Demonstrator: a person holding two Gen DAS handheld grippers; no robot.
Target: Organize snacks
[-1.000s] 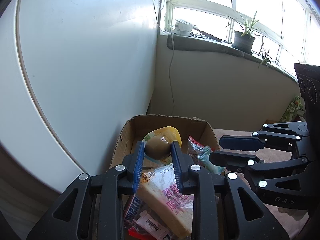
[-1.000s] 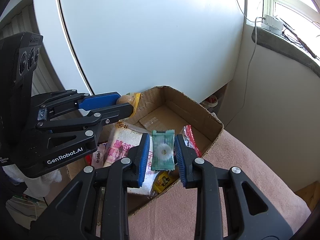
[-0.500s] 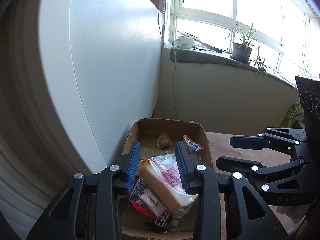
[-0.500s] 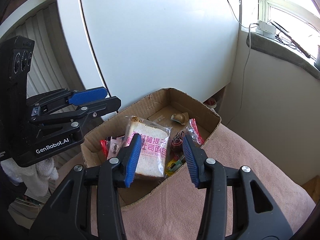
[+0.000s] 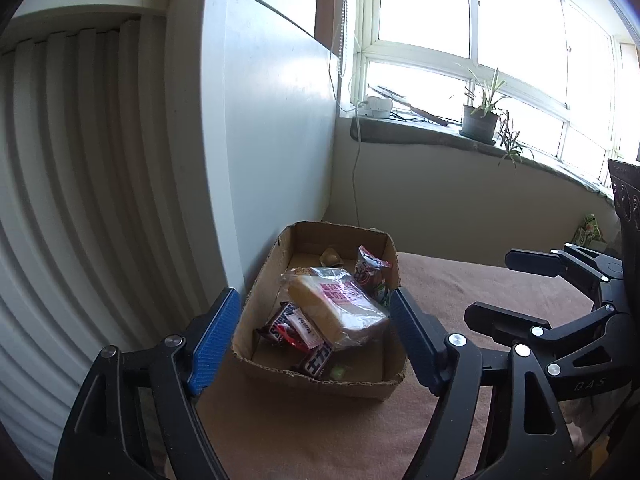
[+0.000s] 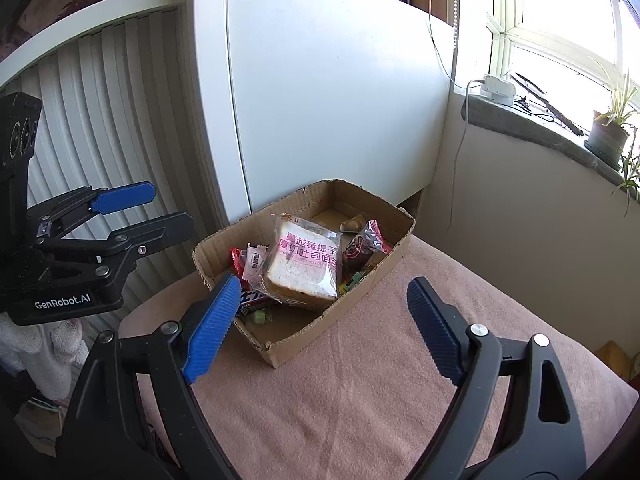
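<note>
An open cardboard box stands on the pink cloth. It holds a bagged slice of bread, a red-and-white chocolate bar, a dark red packet, a small brown snack at the far end and a small green packet. My left gripper hangs in front of the box, jaws opening wide, nothing between them. My right gripper is beside it, also opening and empty.
A white cabinet panel and a ribbed white surface rise just behind and left of the box. A windowsill carries a potted plant and a white adapter with a hanging cable. Pink cloth spreads in front and to the right.
The left gripper let go of the brown snack and the right let go of the green packet; both now lie in the box. Both grippers opened wide and drew back from the box.
</note>
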